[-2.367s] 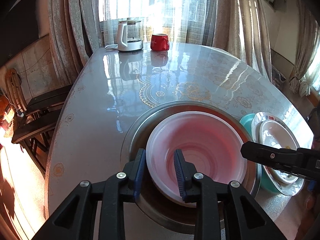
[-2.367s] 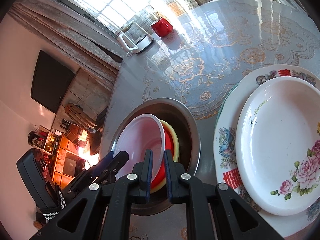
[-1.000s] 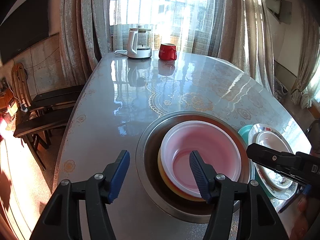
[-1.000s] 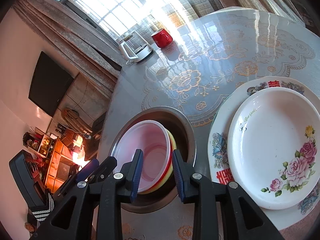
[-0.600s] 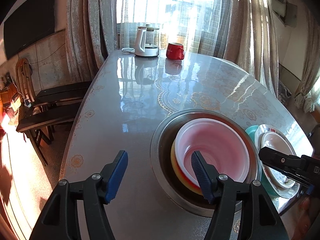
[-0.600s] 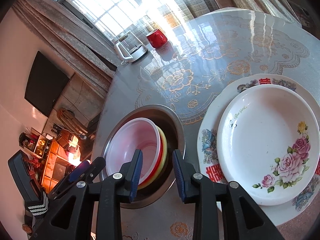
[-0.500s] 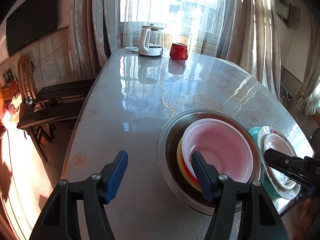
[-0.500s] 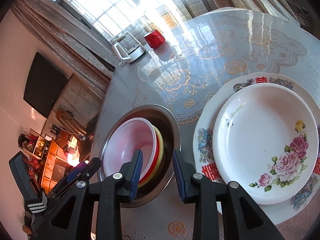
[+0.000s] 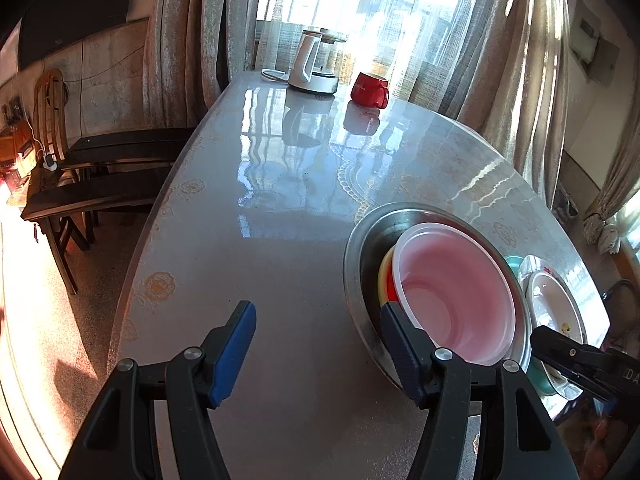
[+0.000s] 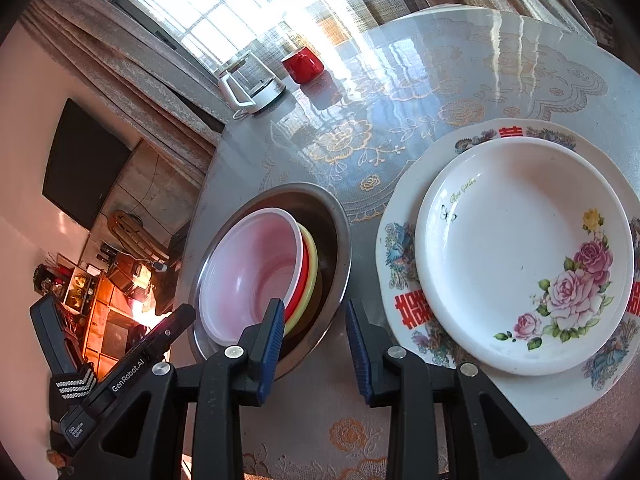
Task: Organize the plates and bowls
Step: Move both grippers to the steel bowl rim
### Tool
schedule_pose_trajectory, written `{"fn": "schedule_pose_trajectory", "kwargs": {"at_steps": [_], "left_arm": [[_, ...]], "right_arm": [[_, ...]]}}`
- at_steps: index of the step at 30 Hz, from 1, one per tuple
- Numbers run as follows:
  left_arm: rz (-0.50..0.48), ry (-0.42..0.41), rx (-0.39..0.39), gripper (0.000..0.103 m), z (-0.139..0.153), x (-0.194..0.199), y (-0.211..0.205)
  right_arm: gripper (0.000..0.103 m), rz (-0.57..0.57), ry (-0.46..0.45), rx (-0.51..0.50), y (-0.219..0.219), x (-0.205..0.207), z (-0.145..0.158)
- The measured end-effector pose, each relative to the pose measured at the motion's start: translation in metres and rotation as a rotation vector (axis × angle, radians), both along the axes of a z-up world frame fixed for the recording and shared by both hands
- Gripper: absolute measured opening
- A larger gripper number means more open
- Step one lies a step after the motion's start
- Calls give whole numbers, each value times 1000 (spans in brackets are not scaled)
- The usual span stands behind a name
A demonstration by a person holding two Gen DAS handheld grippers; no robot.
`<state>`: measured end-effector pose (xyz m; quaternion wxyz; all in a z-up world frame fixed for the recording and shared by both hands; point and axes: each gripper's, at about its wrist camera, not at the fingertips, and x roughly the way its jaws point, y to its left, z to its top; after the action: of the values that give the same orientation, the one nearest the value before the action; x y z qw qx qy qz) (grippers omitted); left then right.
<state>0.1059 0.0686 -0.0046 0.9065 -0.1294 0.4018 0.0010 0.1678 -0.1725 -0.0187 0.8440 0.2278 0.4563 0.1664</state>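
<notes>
Left wrist view shows the left tongs point(image 9: 316, 344) apart and closing on nothing, right tongs point(image 10: 312, 340) apart and empty, beside the translucent pink plastic bowl point(image 9: 456, 292) nested in the wide steel basin point(image 9: 360, 248) at the worktop's point(image 9: 280, 208) near edge; nesting looks finished, so next likely means checking the stacked floral white plates point(image 10: 524, 248).

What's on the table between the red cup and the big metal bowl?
Nothing: between the red cup and the metal bowl only bare, shiny table shows in the left wrist view.

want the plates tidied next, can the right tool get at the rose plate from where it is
Probably yes. The right tool stands open and empty just beside the rose plate, which lies on top of the larger patterned plate with nothing over its near rim.
</notes>
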Motion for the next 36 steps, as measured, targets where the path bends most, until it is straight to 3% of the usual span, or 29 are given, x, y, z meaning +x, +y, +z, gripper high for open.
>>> {"fn": "schedule_pose_trajectory", "kwargs": {"at_steps": [6, 13, 18, 26, 36], "left_arm": [[-10, 10, -23, 63, -2, 0, 2], [-58, 16, -60, 45, -1, 3, 1], [-92, 30, -71, 39, 0, 7, 0], [-102, 40, -104, 39, -5, 11, 3], [-131, 87, -134, 39, -6, 12, 6]], "right_arm": [[32, 5, 32, 4, 3, 0, -8], [32, 11, 32, -61, 13, 1, -13], [30, 28, 36, -72, 20, 4, -16], [20, 21, 25, -95, 24, 18, -16], [19, 20, 10, -144, 34, 32, -18]]}}
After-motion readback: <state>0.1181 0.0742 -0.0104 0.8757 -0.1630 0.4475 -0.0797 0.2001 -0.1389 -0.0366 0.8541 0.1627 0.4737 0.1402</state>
